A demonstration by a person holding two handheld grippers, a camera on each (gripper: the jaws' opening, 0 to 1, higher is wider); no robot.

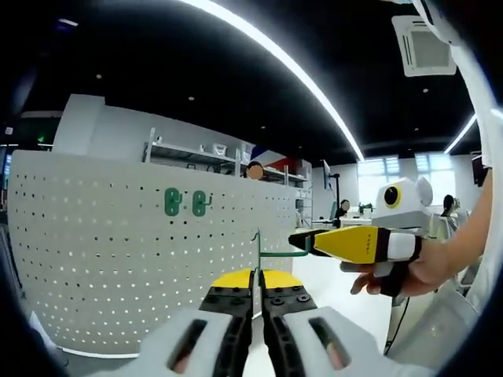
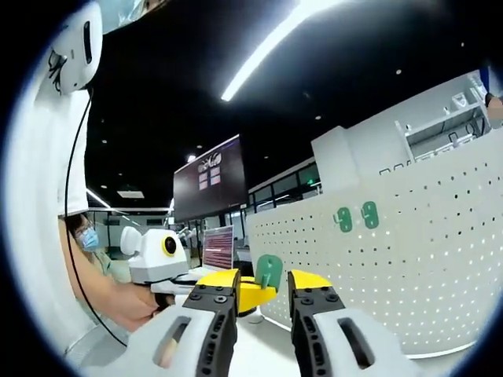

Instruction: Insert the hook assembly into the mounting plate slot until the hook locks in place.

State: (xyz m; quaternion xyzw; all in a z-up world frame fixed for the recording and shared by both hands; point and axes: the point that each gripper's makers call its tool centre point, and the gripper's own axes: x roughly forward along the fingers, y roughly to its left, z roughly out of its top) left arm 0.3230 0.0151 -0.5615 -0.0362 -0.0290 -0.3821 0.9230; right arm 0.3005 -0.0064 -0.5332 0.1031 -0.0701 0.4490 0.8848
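Nearest the lens in the left gripper view, the left tongs sit nearly closed on the thin upright end of a green wire hook, whose bar runs toward 3 o'clock into the right tongs, pinched on its far end. In the right gripper view, a green plastic plate stands between the parted right jaws. The assembly looks light, stiff and slippery; the plastic plate seems the surest hold. Behind stands a white pegboard carrying two green hooks.

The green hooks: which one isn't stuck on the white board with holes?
The green hook pinched between the two grippers isn't on the pegboard. The other two green hooks already sit side by side on it.
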